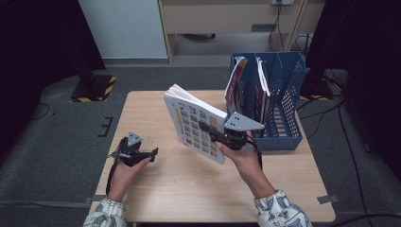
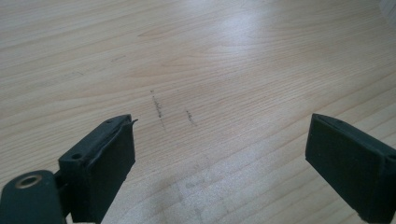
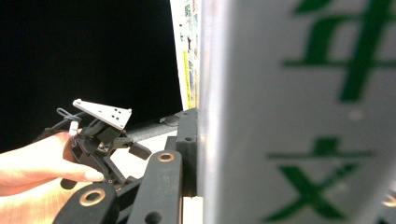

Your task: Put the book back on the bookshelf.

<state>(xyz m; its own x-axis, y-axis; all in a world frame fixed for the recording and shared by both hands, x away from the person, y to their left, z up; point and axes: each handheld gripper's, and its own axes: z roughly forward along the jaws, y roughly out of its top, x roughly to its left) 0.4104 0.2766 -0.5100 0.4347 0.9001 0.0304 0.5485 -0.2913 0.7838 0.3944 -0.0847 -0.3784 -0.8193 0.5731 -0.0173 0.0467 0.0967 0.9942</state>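
1. The right gripper (image 1: 215, 134) has its jaws clamped on a book (image 1: 194, 124), held up off the table (image 1: 189, 189) near its middle. The book is tilted, its picture-covered face turned toward the near left.
2. In the right gripper view the book (image 3: 299, 112) is very close to the camera, with one black jaw pressed flat against its cover. The grip looks firm.
3. The blue file rack (image 1: 283, 104) stands just right of the book, at the far right of the table. It already holds some magazines (image 1: 241, 85) in its left slots.
4. The likely step is to slot the book into the rack. To do it well, turn the book upright first, so that its edge lines up with a free slot.
5. Lower it straight down between the dividers. Let go only once the bottom edge rests on the rack floor.
6. The left gripper (image 1: 142, 153) rests low over the near left of the table, jaws apart and empty above bare wood (image 2: 210, 70). It could steady the rack if it shifts.
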